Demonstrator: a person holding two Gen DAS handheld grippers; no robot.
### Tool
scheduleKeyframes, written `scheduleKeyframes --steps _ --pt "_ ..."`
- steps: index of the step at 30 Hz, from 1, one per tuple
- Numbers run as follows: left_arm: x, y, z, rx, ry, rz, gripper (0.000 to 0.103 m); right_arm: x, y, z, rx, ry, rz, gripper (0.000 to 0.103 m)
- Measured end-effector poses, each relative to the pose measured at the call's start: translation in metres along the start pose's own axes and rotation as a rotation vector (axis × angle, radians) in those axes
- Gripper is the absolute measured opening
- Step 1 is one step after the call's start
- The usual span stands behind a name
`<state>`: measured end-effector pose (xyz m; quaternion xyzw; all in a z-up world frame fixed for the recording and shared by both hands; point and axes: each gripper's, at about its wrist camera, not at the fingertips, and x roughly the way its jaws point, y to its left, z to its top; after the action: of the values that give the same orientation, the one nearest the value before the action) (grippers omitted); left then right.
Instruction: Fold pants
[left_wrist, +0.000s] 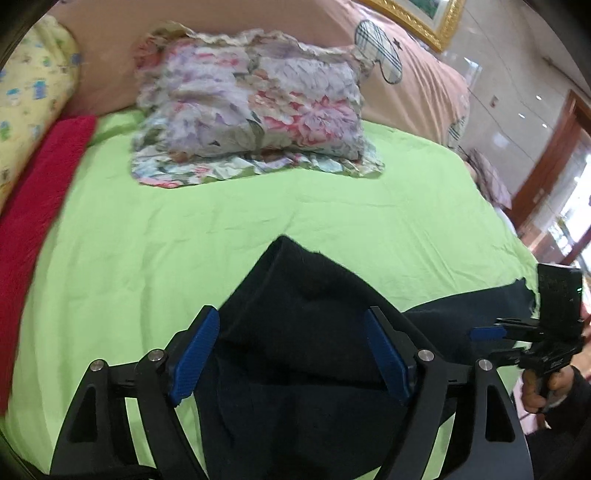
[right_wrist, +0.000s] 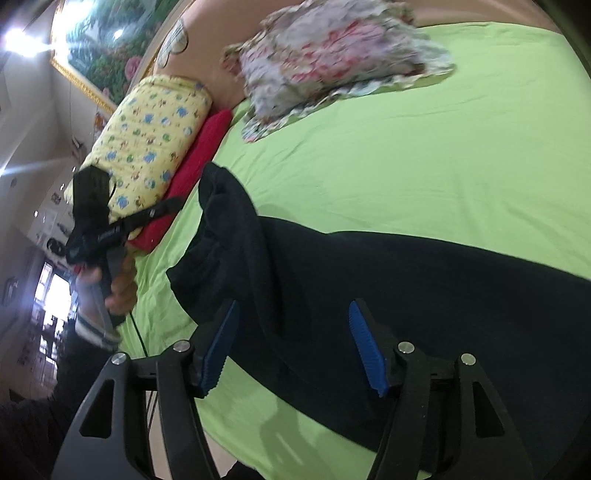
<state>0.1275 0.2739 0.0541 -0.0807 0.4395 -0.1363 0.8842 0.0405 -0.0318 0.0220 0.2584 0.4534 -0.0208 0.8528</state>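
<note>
Lime-green cotton fills both of my views: the bed sheet (left_wrist: 258, 229) stretches out ahead of each claw.

From the left wrist view, going left to right: well off to the left of my left claw (left_wrist: 291, 350) lies a yellow printed cushion (left_wrist: 29, 99), with a red towel (left_wrist: 40, 206) just beside it along the bed's edge. Straight ahead and well beyond the claw sits a floral pillow (left_wrist: 251, 107) against a pink headboard cushion (left_wrist: 406, 81). My left claw stands apart, its blue pads (left_wrist: 195, 358) spread wide. The dark navy pants (left_wrist: 306, 325) lie between and under the fingers; a folded corner of the cloth peaks up just ahead of the pads, but neither pad presses on it. To the right of this claw I see the right claw (left_wrist: 487, 334) edge-on, gripped by a hand (left_wrist: 543, 387).

From the right wrist view, left to right: far to the left a hand (right_wrist: 118, 284) holds the left claw's handle, near the yellow cushion (right_wrist: 147, 136) and the red towel (right_wrist: 192, 173). My right claw (right_wrist: 295, 343) is also apart, blue pads (right_wrist: 365, 354) clear of the fabric. The pants (right_wrist: 406, 295) run from a bunched, raised end ahead and left of the claw, under its fingers, and away to the right across the sheet (right_wrist: 424, 155). The floral pillow (right_wrist: 332, 55) lies far ahead.
</note>
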Motion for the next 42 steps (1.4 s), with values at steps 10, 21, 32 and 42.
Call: scheduleKeyframes --steps 10,21,32,42 --pt "0.052 0.013 0.03 0.055 0.131 -0.12 0.081 0.057 0.02 0.015 -0.065 0.103 0.01 0.064" --pt "0.035 -0.002 0.016 0.141 0.043 -0.051 0.009 0.074 0.037 0.01 -0.145 0.124 -0.007 0.009" --pt "-0.039 -0.004 -0.039 0.075 -0.113 -0.016 0.006 0.05 0.072 -0.012 -0.347 0.067 -0.021 0.007" --pt "-0.04 0.012 -0.104 -0.085 -0.13 0.002 0.006 0.067 0.087 -0.041 -0.485 0.118 -0.08 0.007"
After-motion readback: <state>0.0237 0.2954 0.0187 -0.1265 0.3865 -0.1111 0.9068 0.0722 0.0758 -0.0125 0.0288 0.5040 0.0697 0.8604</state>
